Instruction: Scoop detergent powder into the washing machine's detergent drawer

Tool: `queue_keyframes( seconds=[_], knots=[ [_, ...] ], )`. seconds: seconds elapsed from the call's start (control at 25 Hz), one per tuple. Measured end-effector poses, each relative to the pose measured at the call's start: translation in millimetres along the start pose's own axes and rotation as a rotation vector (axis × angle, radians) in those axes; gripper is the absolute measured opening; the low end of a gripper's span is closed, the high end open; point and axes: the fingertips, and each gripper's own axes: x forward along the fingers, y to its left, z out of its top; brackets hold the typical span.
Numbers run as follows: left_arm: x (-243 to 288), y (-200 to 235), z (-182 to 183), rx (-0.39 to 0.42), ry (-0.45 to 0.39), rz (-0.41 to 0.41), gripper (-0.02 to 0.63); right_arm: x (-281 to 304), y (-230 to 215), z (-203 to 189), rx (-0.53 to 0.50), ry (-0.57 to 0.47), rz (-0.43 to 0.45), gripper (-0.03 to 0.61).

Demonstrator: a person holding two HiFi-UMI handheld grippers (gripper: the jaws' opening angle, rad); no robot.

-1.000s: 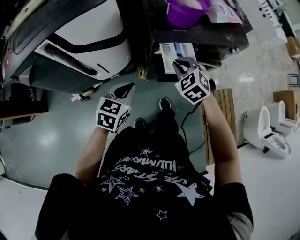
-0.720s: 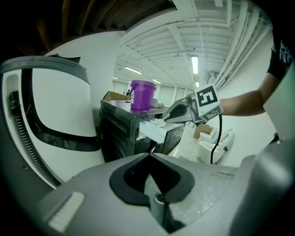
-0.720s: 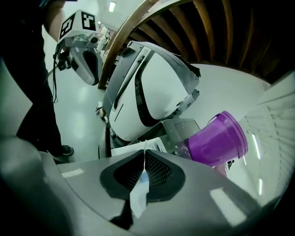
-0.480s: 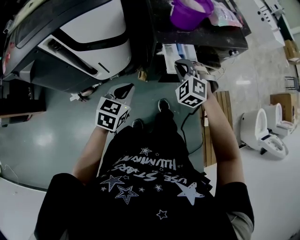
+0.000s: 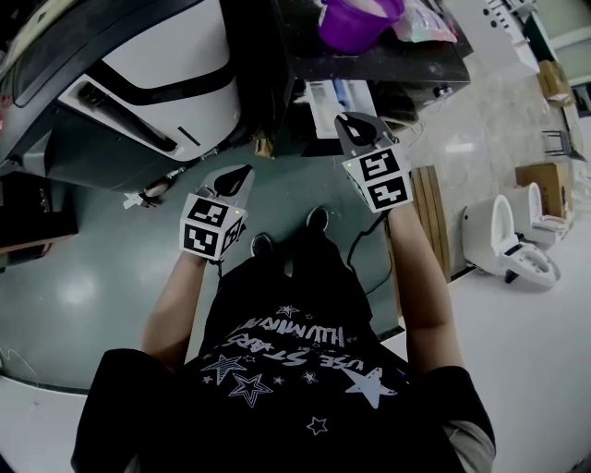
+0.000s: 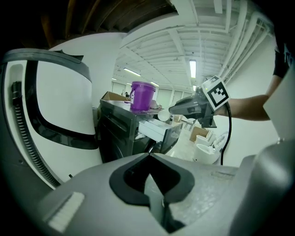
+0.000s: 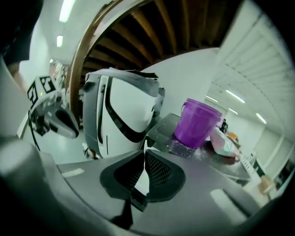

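Observation:
A purple bucket (image 5: 355,20) stands on top of a dark washing machine (image 5: 388,66), also seen as the bucket (image 7: 198,123) in the right gripper view. The machine's white detergent drawer (image 5: 337,100) is pulled out below it, and in the left gripper view the drawer (image 6: 154,130) juts toward me. My right gripper (image 5: 354,125) hovers just in front of the drawer, shut and empty. My left gripper (image 5: 240,173) is lower and to the left, over the green floor, also shut and empty. No scoop is visible.
A large white machine with black trim (image 5: 157,74) fills the upper left. A pink bag (image 5: 420,23) lies beside the bucket. A wooden pallet (image 5: 429,217) and white toilets (image 5: 503,236) stand on the right. The person's feet (image 5: 314,220) are on the green floor (image 5: 111,277).
The head view has swung a little, shifting everything left. The right gripper has turned slightly and stays by the drawer. The left gripper has hardly moved.

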Motion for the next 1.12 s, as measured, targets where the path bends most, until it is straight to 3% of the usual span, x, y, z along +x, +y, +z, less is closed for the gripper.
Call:
queue_keyframes(
  seconds=[0.32, 0.52, 0.88, 1.12],
  knots=[
    [13.2, -7.9, 2.1, 0.002, 0.01, -0.041, 0.0, -22.0, -21.1, -3.4, 0.582, -0.147, -0.012, 0.035],
    [23.7, -21.3, 4.1, 0.035, 0.027, -0.077, 0.0, -42.5, -22.5, -11.5, 0.853, -0.248, 0.009, 0.035],
    [28.3, -54.9, 11.1, 0.117, 0.036, -0.131, 0.002, -90.3, 8.2, -37.7, 1.036, -0.308, -0.009, 0.035],
    [11.3, -87.0, 15.3, 0.17, 0.001, -0.195, 0.015, -120.5, 40.3, -39.9, 1.071, -0.346, -0.001, 0.035]
  ],
)
